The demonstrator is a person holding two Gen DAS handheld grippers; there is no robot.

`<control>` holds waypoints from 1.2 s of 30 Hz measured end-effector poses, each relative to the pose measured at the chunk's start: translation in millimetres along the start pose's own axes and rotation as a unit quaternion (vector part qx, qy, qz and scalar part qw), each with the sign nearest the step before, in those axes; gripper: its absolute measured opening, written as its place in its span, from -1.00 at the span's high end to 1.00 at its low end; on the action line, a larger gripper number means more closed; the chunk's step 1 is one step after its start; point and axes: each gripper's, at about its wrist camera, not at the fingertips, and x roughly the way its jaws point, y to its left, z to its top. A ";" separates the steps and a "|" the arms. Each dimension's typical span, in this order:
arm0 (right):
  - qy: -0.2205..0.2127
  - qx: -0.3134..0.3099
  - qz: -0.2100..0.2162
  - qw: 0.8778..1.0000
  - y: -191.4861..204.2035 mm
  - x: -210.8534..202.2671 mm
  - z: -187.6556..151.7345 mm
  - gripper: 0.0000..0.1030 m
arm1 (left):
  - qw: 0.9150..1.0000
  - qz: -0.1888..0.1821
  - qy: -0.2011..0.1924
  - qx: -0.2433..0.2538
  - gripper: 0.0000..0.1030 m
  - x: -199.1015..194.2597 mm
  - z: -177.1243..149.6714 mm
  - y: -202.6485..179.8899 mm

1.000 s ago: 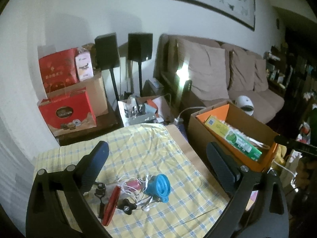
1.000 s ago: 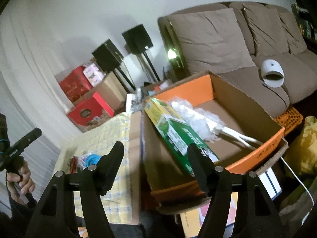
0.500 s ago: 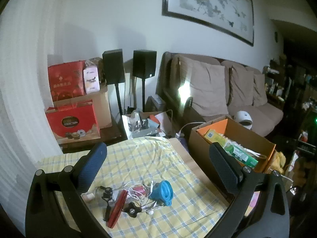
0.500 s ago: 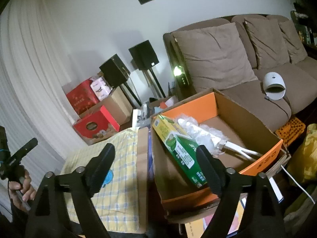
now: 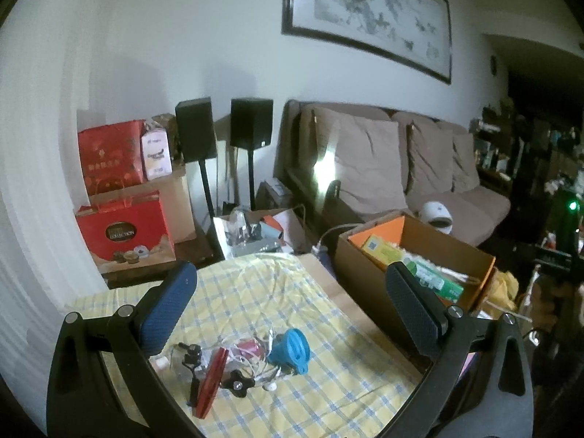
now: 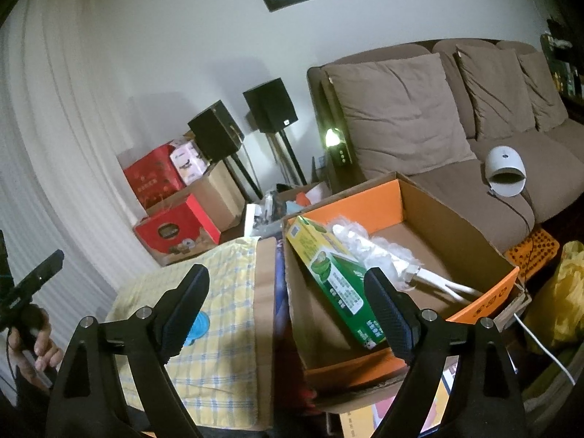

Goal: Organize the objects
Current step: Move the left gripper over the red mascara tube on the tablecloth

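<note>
Left gripper [image 5: 290,301] spread wide, nothing between the pads, hanging over the checked tablecloth [image 5: 255,288]. Near its front edge a small heap — blue funnel [image 5: 292,348], red strip [image 5: 211,381], black knob [image 5: 237,388], white earphone cable [image 5: 268,372]. Right gripper [image 6: 286,304] released too, empty, above the cardboard box [image 6: 456,226] just beside the cloth's right edge — green carton [image 6: 332,283] leaning inside against the left wall, white duster [image 6: 368,252] beside it.

Clutter on the table, box off its right edge.
Funnel [image 5: 290,350], cables [image 5: 255,361] and knob [image 5: 236,383] bunch near the table [image 5: 255,292] front edge; the carton [image 6: 328,277] leans in the box [image 6: 456,233], duster [image 6: 368,248] just right; sofa [image 6: 438,127] behind.
</note>
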 end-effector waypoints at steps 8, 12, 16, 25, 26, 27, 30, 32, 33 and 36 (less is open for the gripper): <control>0.001 -0.014 0.000 1.000 7.2 -0.9 -1.7 -0.71 | 1.000 -0.001 -0.008 0.004 -1.00 -4.3 -5.9 -1.5; 0.003 -0.019 -0.002 1.000 10.8 0.8 -2.0 -0.71 | 1.000 0.006 -0.008 0.000 -1.00 -4.0 -9.2 4.7; 0.005 -0.027 -0.005 1.000 16.9 4.0 -3.2 -0.71 | 1.000 0.027 -0.006 -0.004 -1.00 -2.3 -14.4 10.8; 0.019 -0.047 0.006 0.999 40.7 16.7 -11.5 -0.71 | 0.998 0.051 0.007 -0.026 -1.00 3.4 -28.9 30.3; 0.021 -0.050 0.008 0.998 44.5 19.6 -13.0 -0.71 | 0.998 0.052 0.010 -0.030 -1.00 4.2 -30.5 33.4; 0.026 -0.054 0.012 0.998 49.3 23.3 -14.9 -0.71 | 0.998 0.054 0.014 -0.034 -1.00 5.2 -31.6 36.0; 0.040 -0.071 0.015 0.997 60.8 32.8 -21.3 -0.71 | 0.997 0.047 0.024 -0.052 -1.00 7.5 -35.1 45.4; 0.046 -0.077 0.014 0.996 65.6 37.3 -24.7 -0.71 | 0.997 0.039 0.022 -0.065 -1.00 6.7 -37.0 50.9; 0.049 -0.080 0.014 0.996 68.1 39.4 -26.1 -0.71 | 0.997 0.039 0.021 -0.070 -1.00 6.1 -37.7 53.2; 0.053 -0.085 0.017 0.995 73.0 43.2 -29.4 -0.71 | 0.996 0.045 0.020 -0.078 -1.00 5.5 -39.6 60.1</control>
